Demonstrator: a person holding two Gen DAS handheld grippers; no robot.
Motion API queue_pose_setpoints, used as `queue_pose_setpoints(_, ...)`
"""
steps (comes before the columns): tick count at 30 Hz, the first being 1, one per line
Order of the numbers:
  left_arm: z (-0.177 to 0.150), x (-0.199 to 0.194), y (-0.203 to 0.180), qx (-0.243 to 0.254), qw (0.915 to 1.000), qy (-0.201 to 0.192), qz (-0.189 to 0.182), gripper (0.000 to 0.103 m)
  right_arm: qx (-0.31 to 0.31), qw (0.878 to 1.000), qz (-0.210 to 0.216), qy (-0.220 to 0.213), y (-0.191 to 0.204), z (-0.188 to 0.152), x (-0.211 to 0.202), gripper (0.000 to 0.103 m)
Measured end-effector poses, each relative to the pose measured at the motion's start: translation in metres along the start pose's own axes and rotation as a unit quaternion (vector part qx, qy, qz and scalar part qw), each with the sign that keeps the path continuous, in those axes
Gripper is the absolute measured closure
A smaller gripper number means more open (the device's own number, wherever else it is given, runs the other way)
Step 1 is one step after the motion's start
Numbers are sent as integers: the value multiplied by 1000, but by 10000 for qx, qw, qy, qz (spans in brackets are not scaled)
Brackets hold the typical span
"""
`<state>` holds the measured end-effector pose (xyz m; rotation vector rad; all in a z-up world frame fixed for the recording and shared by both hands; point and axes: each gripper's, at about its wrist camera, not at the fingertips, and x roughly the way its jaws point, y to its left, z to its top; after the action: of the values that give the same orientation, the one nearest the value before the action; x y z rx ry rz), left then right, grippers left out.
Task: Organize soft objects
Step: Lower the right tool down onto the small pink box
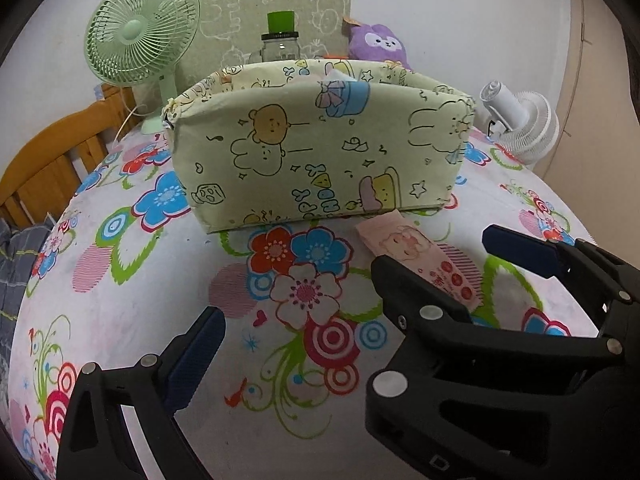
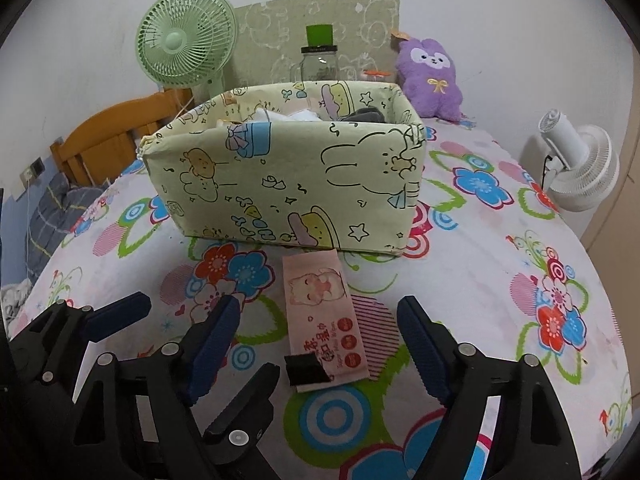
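1. The pink wet-wipe pack (image 2: 326, 316) lies flat on the floral sheet (image 2: 500, 264), just before the fabric box (image 2: 288, 184).
2. The right gripper (image 2: 326, 360), jaws wide and empty, frames the pack at 12 o'clock.
3. The left gripper (image 1: 296, 292), also wide and empty, has the pack at 1 o'clock.

left wrist: low, faces fabric box (image 1: 320, 144) | right wrist: higher, rightward | shared: box, bedspread (image 2: 500, 248)

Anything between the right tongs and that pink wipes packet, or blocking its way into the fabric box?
Nothing visible blocks either. The pink wipes packet lies flat between the open right tongs, and bare bedsheet separates it from the fabric box, open-topped.
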<state>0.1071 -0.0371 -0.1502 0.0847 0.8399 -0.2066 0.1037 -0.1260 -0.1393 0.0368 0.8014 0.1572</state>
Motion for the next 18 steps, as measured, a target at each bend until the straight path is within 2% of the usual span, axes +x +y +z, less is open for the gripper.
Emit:
queue_pose_setpoints(12,9,19,4,35,9992,404,1,2,6,9992,110,385,-1,10,25,30)
queue_pose_setpoints(18,12,22,3,141,9991,406,-23,0,-42,9986,50,534,-2,15,34,43)
